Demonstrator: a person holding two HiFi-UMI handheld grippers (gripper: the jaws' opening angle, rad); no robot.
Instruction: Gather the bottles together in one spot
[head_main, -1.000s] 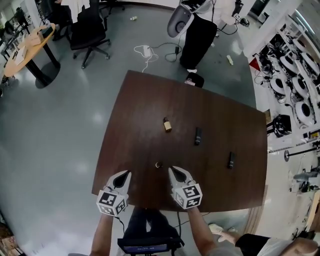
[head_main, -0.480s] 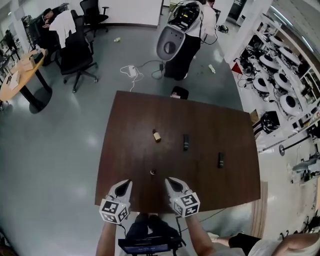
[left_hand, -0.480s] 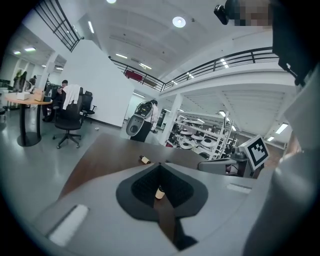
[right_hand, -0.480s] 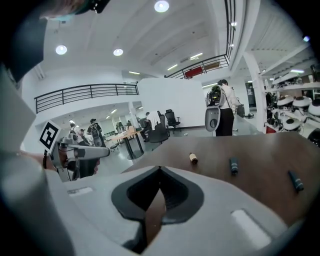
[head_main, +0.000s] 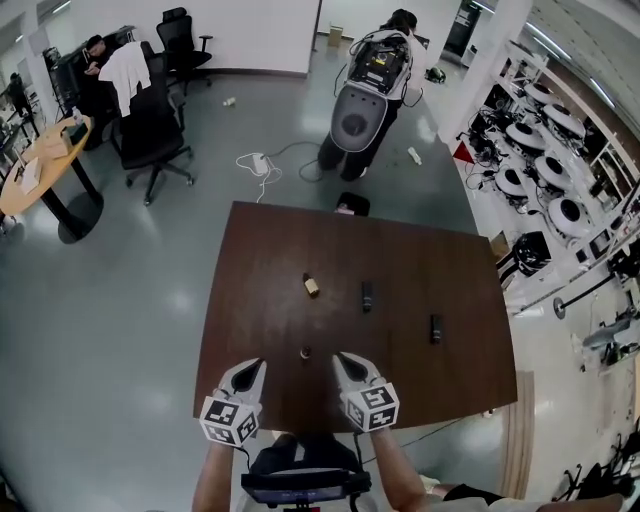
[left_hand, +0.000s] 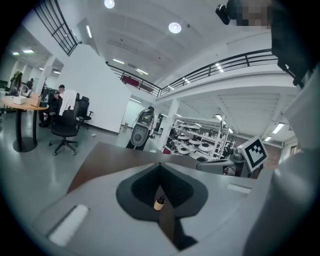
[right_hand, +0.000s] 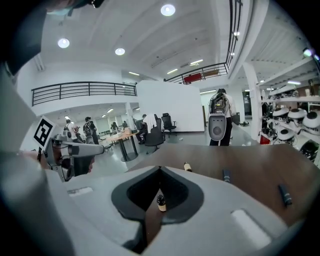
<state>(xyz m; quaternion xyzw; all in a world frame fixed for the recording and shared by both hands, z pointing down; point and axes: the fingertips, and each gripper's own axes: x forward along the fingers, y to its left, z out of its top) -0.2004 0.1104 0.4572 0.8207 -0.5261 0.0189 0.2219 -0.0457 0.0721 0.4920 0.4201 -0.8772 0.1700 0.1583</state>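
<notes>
On the dark brown table (head_main: 270, 250) a small upright bottle (head_main: 305, 352) stands near the front edge, between and just beyond my two grippers. It shows through the gap below the jaw tips in the left gripper view (left_hand: 159, 202) and the right gripper view (right_hand: 161, 202). A tan bottle (head_main: 311, 286) lies farther in, also in the right gripper view (right_hand: 187, 166). Two dark bottles (head_main: 366, 296) (head_main: 435, 328) lie to the right. The left gripper (head_main: 255, 366) (left_hand: 160, 165) and right gripper (head_main: 340, 359) (right_hand: 160, 168) are both shut and hold nothing, raised above the table.
A person with a grey machine (head_main: 362, 105) stands beyond the table's far edge. Black office chairs (head_main: 150, 130) and a round wooden table (head_main: 45, 155) are at the back left. A cable (head_main: 262, 162) lies on the floor. Racks of white devices (head_main: 550, 190) line the right side.
Both grippers have risen a little over the front edge, still shut. The head view has pulled back, so the table looks smaller. The bottles have not moved.
</notes>
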